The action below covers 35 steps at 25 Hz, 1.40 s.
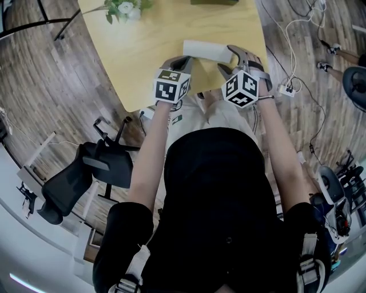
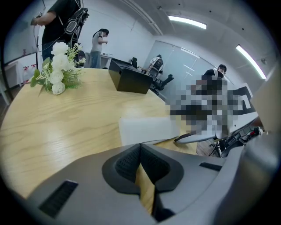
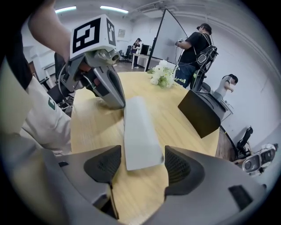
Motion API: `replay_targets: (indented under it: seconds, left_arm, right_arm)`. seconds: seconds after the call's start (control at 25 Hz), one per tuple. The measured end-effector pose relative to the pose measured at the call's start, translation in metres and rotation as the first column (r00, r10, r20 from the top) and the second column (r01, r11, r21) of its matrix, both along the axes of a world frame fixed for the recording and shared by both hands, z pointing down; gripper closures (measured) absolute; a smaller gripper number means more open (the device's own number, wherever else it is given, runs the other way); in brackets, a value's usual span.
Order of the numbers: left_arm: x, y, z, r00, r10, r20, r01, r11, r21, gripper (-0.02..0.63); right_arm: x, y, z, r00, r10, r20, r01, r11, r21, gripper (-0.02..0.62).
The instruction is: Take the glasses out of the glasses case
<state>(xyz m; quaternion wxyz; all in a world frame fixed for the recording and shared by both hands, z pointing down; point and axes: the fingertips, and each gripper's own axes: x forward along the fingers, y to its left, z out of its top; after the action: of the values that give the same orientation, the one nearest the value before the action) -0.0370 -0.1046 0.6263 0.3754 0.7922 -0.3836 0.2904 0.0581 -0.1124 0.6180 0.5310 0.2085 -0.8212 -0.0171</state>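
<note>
A closed white glasses case (image 1: 205,50) lies on the light wooden table (image 1: 143,46) near its front edge. My right gripper (image 1: 229,63) is open around the case's near end (image 3: 139,149), and a gap shows between the case and each pad. My left gripper (image 1: 179,63) rests at the case's other end, and in the right gripper view its fingers (image 3: 115,92) come down beside the case. In the left gripper view the case (image 2: 148,130) lies just beyond the left gripper (image 2: 140,149), whose pads meet with nothing between them. No glasses are in view.
White flowers (image 1: 123,8) stand at the table's far side, with a black box (image 3: 199,112) beyond the case. A black office chair (image 1: 86,171) stands on the floor at left, and cables (image 1: 291,86) run along the floor at right. People stand in the background.
</note>
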Motion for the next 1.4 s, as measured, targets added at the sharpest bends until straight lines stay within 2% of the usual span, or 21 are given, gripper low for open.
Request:
replay_targets:
  seconds: [0.12, 0.24, 0.48, 0.6, 0.72, 0.84, 0.92, 1.0, 1.04, 1.08, 1.24, 1.4]
  left_arm:
    - [0.0, 0.0, -0.001, 1.0, -0.001, 0.002, 0.001, 1.0, 0.002, 0.584]
    - [-0.001, -0.001, 0.0, 1.0, -0.003, 0.005, 0.003, 1.0, 0.005, 0.584]
    - [-0.001, 0.0, -0.001, 1.0, -0.008, 0.011, 0.008, 1.0, 0.013, 0.584]
    - [-0.001, 0.0, -0.001, 1.0, -0.008, 0.01, 0.008, 1.0, 0.013, 0.584]
    - [0.0, 0.0, 0.0, 1.0, -0.001, 0.014, 0.001, 1.0, 0.012, 0.584]
    - [0.0, -0.001, -0.001, 1.0, 0.005, 0.015, -0.005, 1.0, 0.011, 0.584]
    - [-0.001, -0.001, -0.001, 1.0, 0.006, 0.016, -0.006, 1.0, 0.011, 0.584]
    - [-0.001, -0.001, 0.001, 1.0, 0.005, 0.017, -0.005, 1.0, 0.009, 0.584]
    - [-0.001, -0.001, 0.001, 1.0, 0.005, 0.018, -0.005, 1.0, 0.007, 0.584]
    - [-0.001, -0.001, 0.002, 1.0, 0.005, 0.019, -0.005, 1.0, 0.005, 0.584]
    - [-0.002, -0.002, 0.003, 1.0, 0.004, 0.02, -0.004, 1.0, 0.002, 0.584]
    - [-0.001, -0.002, 0.002, 1.0, 0.004, 0.02, -0.004, 1.0, 0.001, 0.584]
  right_arm:
    - [0.002, -0.005, 0.002, 0.999, -0.017, -0.03, 0.018, 1.0, 0.02, 0.279]
    - [0.0, -0.005, 0.004, 0.998, -0.045, -0.033, 0.046, 0.999, 0.004, 0.302]
    - [0.001, -0.004, -0.002, 0.999, -0.022, 0.043, 0.027, 0.994, -0.109, 0.305]
    - [0.001, -0.005, -0.002, 0.999, -0.02, 0.05, 0.026, 0.991, -0.131, 0.301]
    - [0.002, -0.007, -0.005, 0.998, -0.008, 0.062, 0.016, 0.992, -0.126, 0.298]
    - [0.001, -0.009, -0.016, 0.997, -0.012, 0.073, 0.017, 0.997, -0.075, 0.309]
    - [0.0, -0.01, -0.025, 0.996, -0.016, 0.086, 0.019, 0.999, -0.04, 0.349]
    - [-0.002, -0.011, -0.031, 0.995, -0.018, 0.101, 0.019, 1.0, -0.01, 0.426]
    - [-0.002, -0.011, -0.033, 0.994, -0.02, 0.105, 0.02, 1.0, 0.002, 0.485]
    - [-0.003, -0.011, -0.034, 0.994, -0.024, 0.105, 0.023, 1.0, 0.011, 0.503]
    - [-0.003, -0.014, -0.035, 0.995, -0.032, 0.098, 0.029, 0.999, 0.028, 0.512]
    - [0.001, -0.026, -0.04, 0.994, 0.003, 0.109, -0.008, 0.999, 0.043, 0.538]
